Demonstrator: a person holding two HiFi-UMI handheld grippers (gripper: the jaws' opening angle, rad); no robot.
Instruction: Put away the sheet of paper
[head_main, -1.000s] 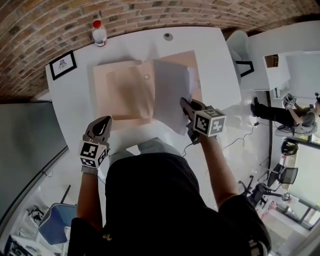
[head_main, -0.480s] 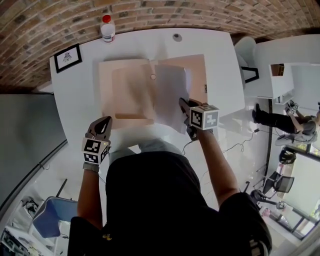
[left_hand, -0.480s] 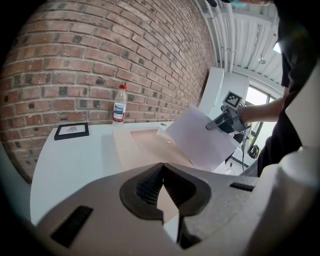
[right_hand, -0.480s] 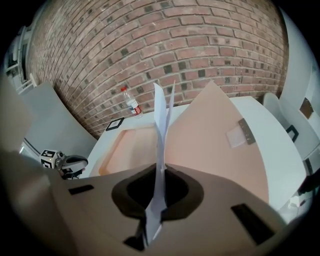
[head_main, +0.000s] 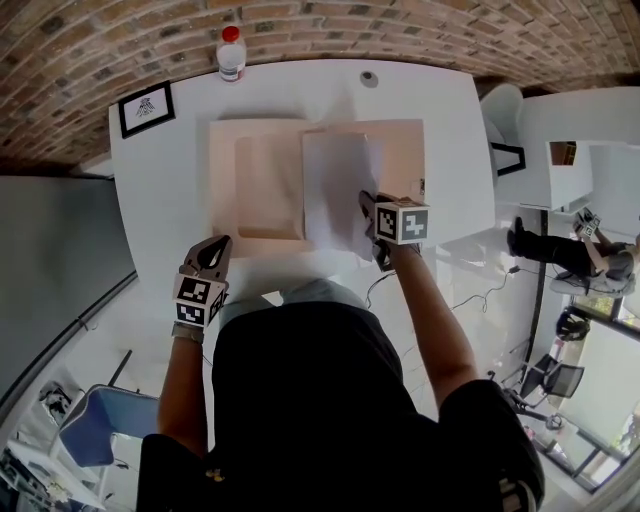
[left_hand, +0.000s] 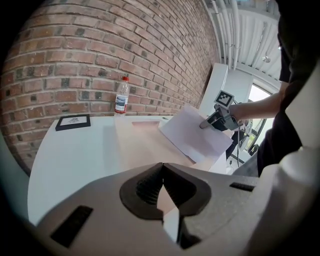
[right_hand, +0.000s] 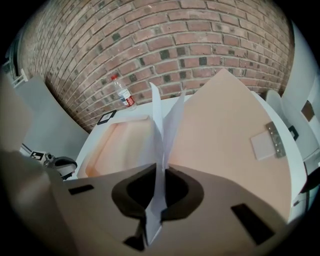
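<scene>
**Sheet held over the open folder, not yet released**

The sheet of paper (head_main: 335, 185) hangs slanted above the middle of an open peach folder (head_main: 260, 190), its far end low toward the fold and its near edge raised. The right gripper (head_main: 370, 205) is clamped on that near edge, the paper running straight between its closed jaws; that pinch, I'd say, is why the sheet stands off the folder instead of lying flat, with the rest free to settle onto the inner face. The folder lies spread on the white table (head_main: 160, 200), both leaves open, presumably to receive the sheet. The left gripper (head_main: 213, 250) sits at the near table edge, jaws together on nothing, well apart from the paper; likely in reserve to close the flap. A bottle (head_main: 231, 53) and a picture frame (head_main: 146, 108) stand at the far edge, out of the way.
</scene>
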